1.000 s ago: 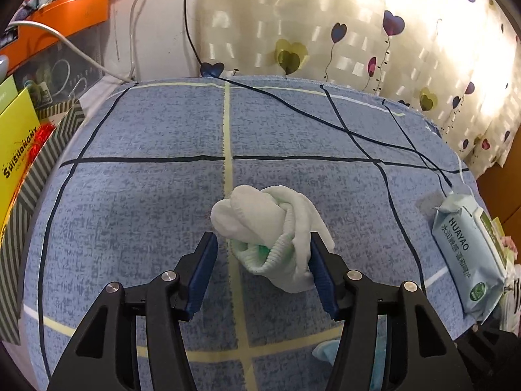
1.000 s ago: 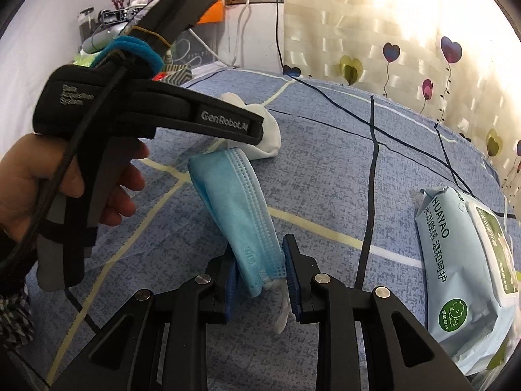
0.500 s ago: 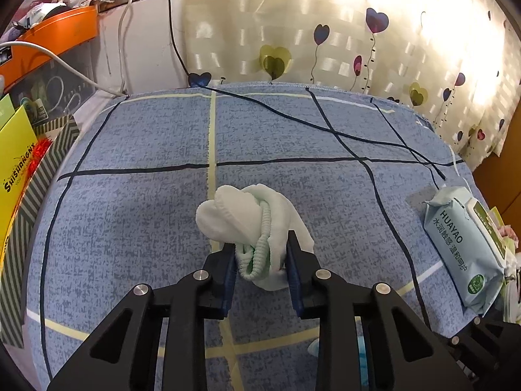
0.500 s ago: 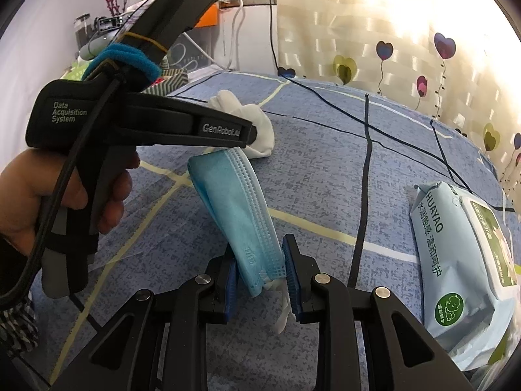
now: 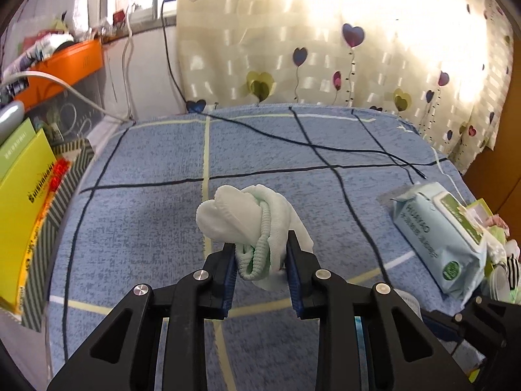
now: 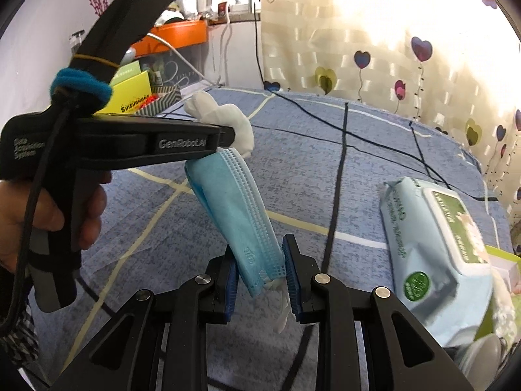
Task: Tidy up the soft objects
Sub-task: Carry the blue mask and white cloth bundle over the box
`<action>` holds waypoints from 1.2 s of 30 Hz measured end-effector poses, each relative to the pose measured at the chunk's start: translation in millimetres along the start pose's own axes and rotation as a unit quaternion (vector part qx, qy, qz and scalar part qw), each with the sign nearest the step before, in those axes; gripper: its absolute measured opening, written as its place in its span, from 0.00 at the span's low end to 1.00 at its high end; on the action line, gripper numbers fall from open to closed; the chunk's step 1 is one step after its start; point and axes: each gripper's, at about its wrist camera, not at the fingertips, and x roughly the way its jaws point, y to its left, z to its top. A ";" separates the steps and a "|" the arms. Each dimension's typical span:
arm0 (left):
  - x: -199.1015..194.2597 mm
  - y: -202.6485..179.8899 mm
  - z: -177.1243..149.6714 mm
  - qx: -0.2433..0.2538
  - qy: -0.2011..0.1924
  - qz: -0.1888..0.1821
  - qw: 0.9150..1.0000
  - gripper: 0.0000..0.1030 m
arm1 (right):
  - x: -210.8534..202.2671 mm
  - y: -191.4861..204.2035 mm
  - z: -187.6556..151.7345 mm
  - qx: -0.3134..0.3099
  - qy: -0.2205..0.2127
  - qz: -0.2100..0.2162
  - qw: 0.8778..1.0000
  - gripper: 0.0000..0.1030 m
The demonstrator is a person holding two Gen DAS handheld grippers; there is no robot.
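Observation:
My left gripper (image 5: 260,257) is shut on a white and pale green sock bundle (image 5: 250,221) and holds it lifted above the blue checked cloth (image 5: 146,208). In the right wrist view the left gripper (image 6: 228,133) shows from the side with the sock bundle (image 6: 228,120) at its tip. My right gripper (image 6: 260,267) is shut on a folded blue face mask (image 6: 234,208), which stands up from the jaws; its white ear loop (image 6: 280,316) hangs below.
A pack of wet wipes (image 5: 436,234) (image 6: 433,251) lies on the cloth at the right, small items beside it. Black cables (image 5: 325,146) cross the far cloth. A yellow box (image 5: 22,202) and orange tray (image 5: 65,65) stand at left. A heart-patterned curtain (image 5: 358,49) hangs behind.
My left gripper closed on the sock bundle and lifted it off the cloth. My right gripper kept hold of the mask and rose a little.

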 end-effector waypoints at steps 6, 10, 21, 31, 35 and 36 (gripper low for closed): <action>-25.7 -16.2 -4.6 0.003 -0.014 -0.009 1.000 0.27 | -24.5 -6.4 -5.2 0.005 -0.013 -0.013 1.000 0.24; -41.3 -27.7 -8.2 0.007 -0.022 -0.016 1.000 0.27 | -41.9 -14.1 -10.9 0.012 -0.021 -0.024 0.999 0.24; -73.5 -69.9 -20.8 0.034 -0.035 -0.036 0.998 0.27 | -88.1 -41.5 -23.4 0.037 -0.047 -0.058 0.996 0.24; -96.0 -113.0 -30.0 0.054 -0.042 -0.066 0.996 0.27 | -125.2 -64.5 -41.4 0.055 -0.061 -0.092 0.992 0.24; -103.2 -132.2 -33.9 0.069 -0.045 -0.076 0.994 0.27 | -138.6 -74.8 -52.0 0.062 -0.063 -0.105 0.991 0.24; -105.1 -137.5 -34.6 0.073 -0.046 -0.078 0.993 0.27 | -141.6 -78.0 -54.9 0.065 -0.063 -0.108 0.990 0.24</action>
